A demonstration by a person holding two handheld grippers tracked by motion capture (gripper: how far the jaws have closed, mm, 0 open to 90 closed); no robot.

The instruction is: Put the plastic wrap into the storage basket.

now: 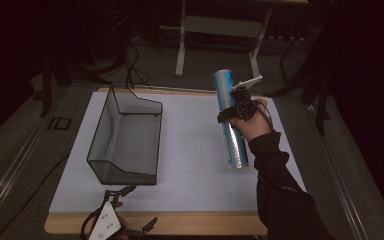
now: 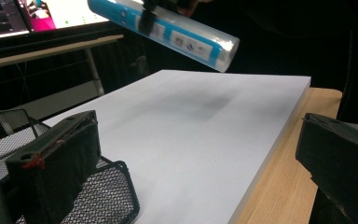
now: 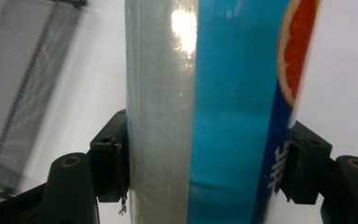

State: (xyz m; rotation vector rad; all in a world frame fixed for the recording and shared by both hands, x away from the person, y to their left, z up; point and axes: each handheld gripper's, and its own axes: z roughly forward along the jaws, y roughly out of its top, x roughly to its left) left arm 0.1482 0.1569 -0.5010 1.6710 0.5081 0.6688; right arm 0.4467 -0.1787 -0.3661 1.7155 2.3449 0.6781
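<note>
I hold the blue roll point(image 1: 230, 120) clamped in my right gripper's point(image 1: 235, 107) jaws, mid-carry; next, lowering into the mesh basket point(image 1: 125, 137).

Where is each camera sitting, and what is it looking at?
High view: sits above the table's near side, looking forward and down at the white board, wire mesh basket and both grippers; a dark sleeve shows.
Left gripper view: rides the left gripper at the near edge, looking across the board; its open black fingers show.
Right gripper view: rides the right gripper, facing down at the blue-and-silver roll it clamps.
Shared: all three show the roll and the basket.
</note>
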